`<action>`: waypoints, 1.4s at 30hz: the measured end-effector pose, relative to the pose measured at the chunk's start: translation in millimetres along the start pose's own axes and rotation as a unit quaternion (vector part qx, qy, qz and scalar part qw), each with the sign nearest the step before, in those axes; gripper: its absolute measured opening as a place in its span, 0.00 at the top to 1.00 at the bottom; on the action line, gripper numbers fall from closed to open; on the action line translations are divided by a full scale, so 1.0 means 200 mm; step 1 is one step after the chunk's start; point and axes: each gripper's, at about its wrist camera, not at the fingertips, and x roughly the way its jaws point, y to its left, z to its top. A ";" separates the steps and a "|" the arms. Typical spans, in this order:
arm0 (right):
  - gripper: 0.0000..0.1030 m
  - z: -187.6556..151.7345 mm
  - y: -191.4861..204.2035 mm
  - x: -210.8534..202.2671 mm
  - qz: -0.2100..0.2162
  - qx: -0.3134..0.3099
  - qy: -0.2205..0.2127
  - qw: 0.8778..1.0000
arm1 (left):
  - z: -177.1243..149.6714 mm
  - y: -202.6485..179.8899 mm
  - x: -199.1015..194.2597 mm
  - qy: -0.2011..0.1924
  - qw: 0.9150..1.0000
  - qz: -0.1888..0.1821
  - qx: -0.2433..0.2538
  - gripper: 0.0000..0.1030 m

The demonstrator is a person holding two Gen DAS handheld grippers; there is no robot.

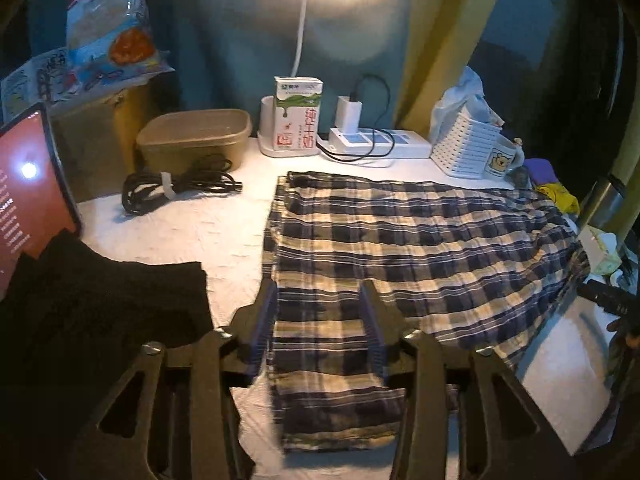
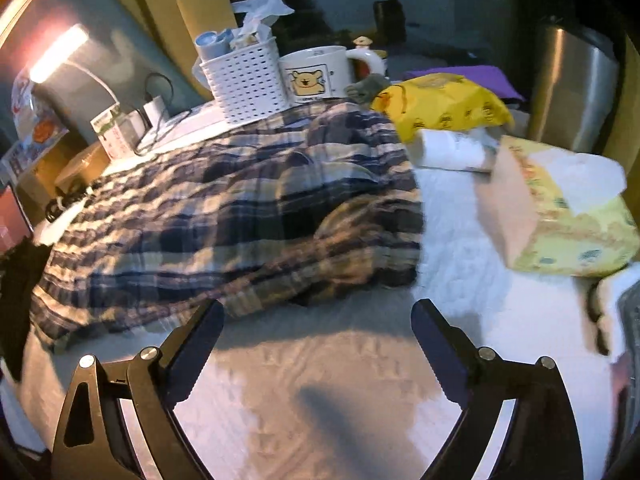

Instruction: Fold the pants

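A white-covered tabletop [image 1: 168, 236] is seen under lamp light. Plaid pants [image 1: 400, 248] are spread across its middle, reaching from the centre toward the right edge, with one folded leg end lying toward the near edge. A black garment [image 1: 100, 304] is piled at the near-left corner beside a lit red screen [image 1: 28, 200].

Along the far edge are lined up a brown tub [image 1: 194, 138], a milk carton [image 1: 298, 114], a white power strip [image 1: 384, 142], a white slotted basket [image 1: 464, 148] and a bear-print mug [image 1: 504, 158]. A coiled black cable [image 1: 176, 188] is laid in front of the tub.

The left gripper [image 1: 320, 316] is held over the folded leg end; its jaws are parted, plaid cloth is seen between them, pads not pressing.

The right gripper [image 2: 318, 336] is held over bare tabletop just off the waist end; jaws spread wide, nothing between. A yellow tissue pack [image 2: 560, 232] is noted near the right edge.
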 end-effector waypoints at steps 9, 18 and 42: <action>0.07 0.10 -0.10 0.10 0.051 0.089 -0.016 0.995 | -0.01 0.00 0.08 0.018 1.000 0.001 -0.016 0.30; 0.39 0.21 -0.21 0.17 0.020 0.131 -0.041 0.990 | 0.03 0.01 0.11 0.016 1.000 0.014 -0.022 0.30; 0.73 0.32 -0.22 -0.05 0.022 0.094 -0.085 0.992 | 0.03 0.11 0.00 -0.011 1.000 0.000 -0.022 0.30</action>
